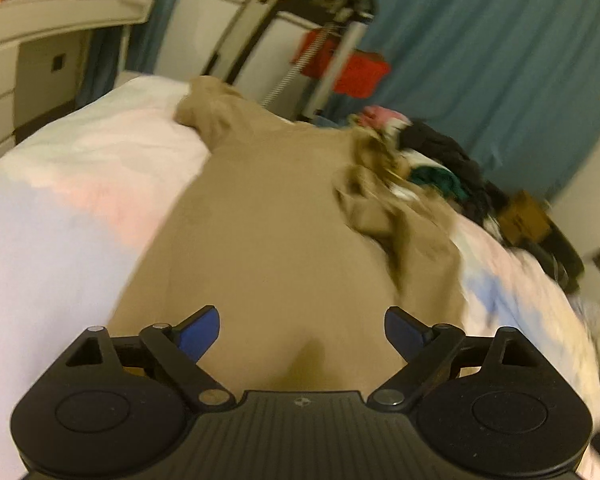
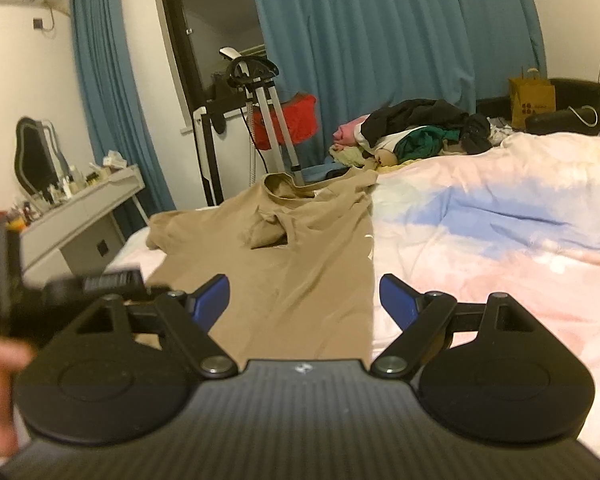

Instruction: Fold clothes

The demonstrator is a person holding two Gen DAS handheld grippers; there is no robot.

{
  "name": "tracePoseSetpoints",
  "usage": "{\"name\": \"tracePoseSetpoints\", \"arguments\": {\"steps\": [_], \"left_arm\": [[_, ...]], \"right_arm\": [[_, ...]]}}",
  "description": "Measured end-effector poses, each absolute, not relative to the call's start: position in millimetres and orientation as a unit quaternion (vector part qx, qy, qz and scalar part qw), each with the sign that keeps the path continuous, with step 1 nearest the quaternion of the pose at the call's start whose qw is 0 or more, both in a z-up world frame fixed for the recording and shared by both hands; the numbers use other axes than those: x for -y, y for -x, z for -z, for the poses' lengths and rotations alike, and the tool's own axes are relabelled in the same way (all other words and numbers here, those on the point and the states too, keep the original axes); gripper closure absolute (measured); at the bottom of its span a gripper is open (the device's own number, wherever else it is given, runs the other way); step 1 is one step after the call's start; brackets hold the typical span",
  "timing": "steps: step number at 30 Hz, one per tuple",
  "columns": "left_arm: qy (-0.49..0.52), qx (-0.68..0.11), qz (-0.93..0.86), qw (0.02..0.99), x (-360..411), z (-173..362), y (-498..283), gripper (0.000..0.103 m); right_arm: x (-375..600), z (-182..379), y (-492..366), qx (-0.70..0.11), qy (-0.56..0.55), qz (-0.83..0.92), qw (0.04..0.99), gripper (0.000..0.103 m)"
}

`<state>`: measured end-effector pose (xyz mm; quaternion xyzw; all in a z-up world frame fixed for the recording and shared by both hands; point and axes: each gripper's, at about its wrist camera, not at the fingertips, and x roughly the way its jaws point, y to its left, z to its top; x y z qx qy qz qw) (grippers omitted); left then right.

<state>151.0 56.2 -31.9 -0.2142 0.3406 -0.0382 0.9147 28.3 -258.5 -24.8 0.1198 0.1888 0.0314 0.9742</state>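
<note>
**A:** Your left tongs (image 1: pixel 302 334) are wide open, with nothing between the blue tips. Your right tongs (image 2: pixel 304 300) are wide open too, and they hold nothing.

**B:** What is the biggest thing you have in front of you?

**A:** The bed (image 2: pixel 500 240). It has a soft cover in pink, white and blue. Behind it hang long blue curtains (image 2: pixel 380 40).

**B:** And where is the thing you fold?

**A:** The tan shirt (image 2: pixel 300 248) lies spread out on the bed, near the left edge as your right camera sees it. Its neck end points away from you. One sleeve is tucked in over the chest, and the other sticks out to the left. The near end of the shirt runs under both of your tongs. In your left camera the tan shirt (image 1: pixel 268 220) fills the middle, but that picture is blurry.

**B:** What else is on the bed?

**A:** A pile of clothes (image 2: pixel 416 128) sits at the far side, past the shirt. It has black, green and pink bits.

**B:** Anything smaller?

**A:** A white desk (image 2: pixel 80 216) stands on the left with little bottles on it. A yellow paper bag (image 2: pixel 532 98) stands far back on the right.
</note>
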Motion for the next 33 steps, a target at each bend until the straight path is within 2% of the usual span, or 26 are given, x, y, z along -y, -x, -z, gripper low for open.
{"name": "tracePoseSetpoints", "arguments": {"steps": [4,11,17,19,21,22,24,26,28,33], "left_arm": [[0.236,-0.323,0.001,0.916,-84.4,44.9,-214.5,0.012],[0.327,-0.294,-0.048,0.897,-138.3,80.0,-316.7,0.012],[0.321,-0.239,-0.06,0.914,-146.5,86.6,-381.9,0.014],[0.305,-0.241,-0.068,0.919,-145.0,84.1,-402.7,0.023],[0.274,-0.249,-0.085,0.925,-139.7,84.3,-418.8,0.043],[0.256,-0.253,-0.094,0.928,-136.6,84.9,-426.2,0.049],[0.23,-0.253,-0.089,0.936,-129.7,83.0,-434.2,0.074],[0.207,-0.253,-0.081,0.942,-123.4,77.4,-438.4,0.086],[0.164,-0.257,-0.089,0.948,-109.3,64.9,-441.5,0.092],[0.054,-0.237,-0.07,0.967,-43.0,16.7,-436.0,0.093]], "right_arm": [[256.5,34.5,-46.5,-0.193,-0.112,-0.031,0.974,0.02],[268.0,61.4,-91.0,-0.224,-0.176,-0.035,0.958,0.02],[281.0,89.0,-128.6,-0.229,-0.244,-0.034,0.942,0.02],[285.1,90.5,-138.3,-0.218,-0.261,-0.029,0.94,0.02],[288.8,89.8,-144.6,-0.205,-0.269,-0.025,0.941,0.02],[290.7,89.4,-147.7,-0.198,-0.273,-0.024,0.941,0.02],[295.0,89.8,-148.3,-0.192,-0.284,-0.017,0.939,0.02],[299.7,89.9,-147.6,-0.189,-0.296,-0.016,0.936,0.02],[303.8,88.7,-144.7,-0.186,-0.304,-0.014,0.934,0.02],[315.1,82.1,-133.2,-0.181,-0.318,-0.006,0.931,0.019]]}}
